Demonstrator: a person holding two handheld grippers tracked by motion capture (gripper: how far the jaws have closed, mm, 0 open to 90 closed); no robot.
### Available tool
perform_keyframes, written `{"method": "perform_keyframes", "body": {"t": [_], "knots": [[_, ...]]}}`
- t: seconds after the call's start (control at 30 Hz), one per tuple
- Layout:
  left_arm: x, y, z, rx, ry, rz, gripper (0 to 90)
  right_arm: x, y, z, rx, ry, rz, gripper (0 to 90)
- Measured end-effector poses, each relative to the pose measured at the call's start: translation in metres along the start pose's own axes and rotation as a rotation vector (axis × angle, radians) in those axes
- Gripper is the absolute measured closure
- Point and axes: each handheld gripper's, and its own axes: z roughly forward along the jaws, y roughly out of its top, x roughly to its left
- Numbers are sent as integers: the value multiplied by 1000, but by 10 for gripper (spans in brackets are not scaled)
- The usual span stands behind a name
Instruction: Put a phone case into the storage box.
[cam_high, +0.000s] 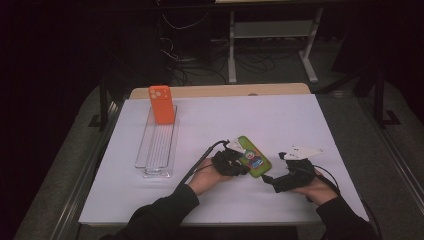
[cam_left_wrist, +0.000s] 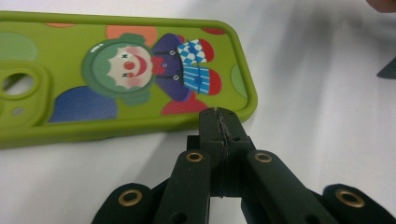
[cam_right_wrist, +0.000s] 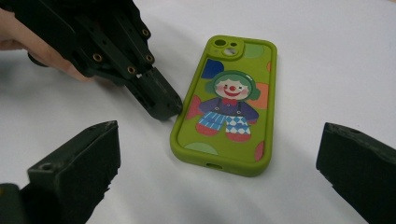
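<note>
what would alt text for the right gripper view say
A green clown-print phone case lies flat on a white table, between the right tongs' open jaws. The left tongs, shut, touch its long edge.

two phone cases, one clear rack

lay flat on the table, a phone case, near the front edge. sat just left of it, tips by its side, the left gripper. sat just right of it, the right gripper. stood far left, a rack, with a second case upright at its back end.
</note>
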Motion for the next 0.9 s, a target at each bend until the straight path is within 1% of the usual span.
{"method": "perform_keyframes", "body": {"t": [0.07, 0.13, 0.17, 0.2, 0.23, 0.37, 0.4, 0.43, 0.47, 0.53, 0.57, 0.67, 0.7, 0.73, 0.77, 0.8, 0.87, 0.9], "knots": [[2, 0, -8, 9, 6, 20, 852, 0, 0, 0, 0, -2, -3, 0], [2, 0, -16, -5, 26, 25, 775, 0, 0, 0, 0, -1, -3, 0], [3, -1, -21, -2, 34, 29, 744, 0, 0, 0, 0, -2, -3, 0], [3, -2, -24, -17, 41, 13, 707, 0, 0, 0, 1, -1, -3, 0], [4, -4, -29, -23, 46, 13, 661, 0, 0, 0, 1, -2, -3, 0], [7, -13, -44, -21, 50, 8, 515, 0, 0, 0, 2, -3, 0, 0], [8, -16, -48, -20, 58, 6, 482, 0, 0, 0, 3, -3, 1, 0], [9, -19, -52, -20, 60, 13, 448, 1, 0, 0, 5, -4, 3, 0], [10, -23, -57, -29, 64, 8, 423, 1, 0, 0, 6, -4, 5, 0], [11, -28, -64, -43, 78, 9, 345, 0, -1, 1, 3, -7, -3, 0], [11, -31, -69, -49, 84, 9, 313, 1, -1, 0, 5, -5, 2, 0], [11, -36, -78, -62, 97, 25, 210, 1, -1, 1, 7, -6, 5, 0], [11, -39, -80, -75, 99, 24, 174, 2, -1, 1, 7, -6, 6, 0], [12, -41, -83, -73, 106, 35, 137, 2, -1, 1, 8, -6, 6, 0], [12, -43, -85, -75, 114, 31, 127, 2, -1, 2, 8, -7, 8, 0], [12, -44, -86, -78, 111, 33, 109, 2, -1, 2, 8, -8, 8, 0], [12, -48, -89, -88, 92, 26, 29, 3, -1, 2, 8, -9, 14, 0], [11, -50, -89, -92, 94, 22, 5, 3, -1, 2, 9, -11, 17, 0]]}}
